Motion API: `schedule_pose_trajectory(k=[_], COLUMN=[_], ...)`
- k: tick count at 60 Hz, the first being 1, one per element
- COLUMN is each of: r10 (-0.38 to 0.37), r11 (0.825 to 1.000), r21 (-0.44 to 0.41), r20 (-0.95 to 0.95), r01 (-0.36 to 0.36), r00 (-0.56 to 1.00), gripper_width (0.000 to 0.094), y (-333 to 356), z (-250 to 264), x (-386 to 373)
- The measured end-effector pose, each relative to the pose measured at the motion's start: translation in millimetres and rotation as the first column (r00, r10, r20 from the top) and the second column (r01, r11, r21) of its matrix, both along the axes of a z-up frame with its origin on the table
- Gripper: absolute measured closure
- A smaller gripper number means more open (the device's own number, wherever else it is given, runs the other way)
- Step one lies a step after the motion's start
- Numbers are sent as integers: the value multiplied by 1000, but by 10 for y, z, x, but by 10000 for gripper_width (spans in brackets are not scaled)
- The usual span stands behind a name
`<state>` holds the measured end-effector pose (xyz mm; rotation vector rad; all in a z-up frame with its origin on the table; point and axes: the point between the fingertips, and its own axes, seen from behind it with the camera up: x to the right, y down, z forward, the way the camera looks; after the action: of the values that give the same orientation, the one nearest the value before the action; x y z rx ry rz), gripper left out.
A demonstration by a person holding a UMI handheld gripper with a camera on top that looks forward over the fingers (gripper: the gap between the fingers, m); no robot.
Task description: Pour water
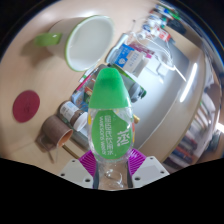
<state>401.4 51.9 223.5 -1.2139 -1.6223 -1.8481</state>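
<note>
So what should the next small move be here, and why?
Probably carry the green bottle toward the white bucket before tipping further. The gripper is shut on the bottle, which is lifted and leaning, while the bucket sits well beyond it.

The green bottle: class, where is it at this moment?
In the gripper view, the green bottle is held between the gripper fingers, tilted forward over the table, with the white bucket beyond it.

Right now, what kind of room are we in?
Probably a workroom or lab, not a kitchen. The gripper holds a green bottle over a round table crowded with a white bucket and cartons, with cluttered shelves beyond.
</note>
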Motion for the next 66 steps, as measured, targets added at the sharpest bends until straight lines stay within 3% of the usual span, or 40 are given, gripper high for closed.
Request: schedule_pose_trajectory(k=[3, 8, 24, 30, 33, 35, 38, 41, 42, 43, 46, 47, 50, 51, 54, 56, 61, 66], r10=[27, 14, 20, -39, -73, -70, -55, 32, 26, 69, 124, 107, 156, 207, 245, 237, 265, 316], r11=[999, 996, 995, 998, 996, 985, 968, 945, 945, 932, 910, 914, 910, 906, 907, 913, 902, 885], r21=[-36, -94, -102, -49, 42, 135, 179, 231, 201, 225, 190, 143, 96, 116, 97, 72, 43, 72], r20=[87, 174, 232, 51, -126, -273, -524, -771, -830, -881, -973, -988, -981, -960, -912, -895, -840, -818], r01=[-24, 2, 4, 42, 79, 110, 173, 232, 256, 286, 368, 379, 402, 408, 409, 402, 429, 460], r00=[996, 985, 972, 998, 989, 959, 850, 635, 557, 468, 197, 115, -117, -187, -328, -378, -474, -481], gripper_width=[553, 551, 548, 549, 547, 549, 548, 548, 547, 547, 548, 548, 548, 548, 547, 547, 540, 542], y=[36, 52, 83, 98, 125, 96, 134, 115, 132, 97, 44, 35, -11, -23, -90, -82, -155, -262], z=[38, -7, 27, 109, 302, 390, 604, 549, 615, 536, 451, 493, 326, 168, 22, -59, -451, -769], x=[-15, -43, -84, -27, 5, 29, 61, 17, 12, 10, 4, 19, -27, -76, -140, -64, 17, 120])
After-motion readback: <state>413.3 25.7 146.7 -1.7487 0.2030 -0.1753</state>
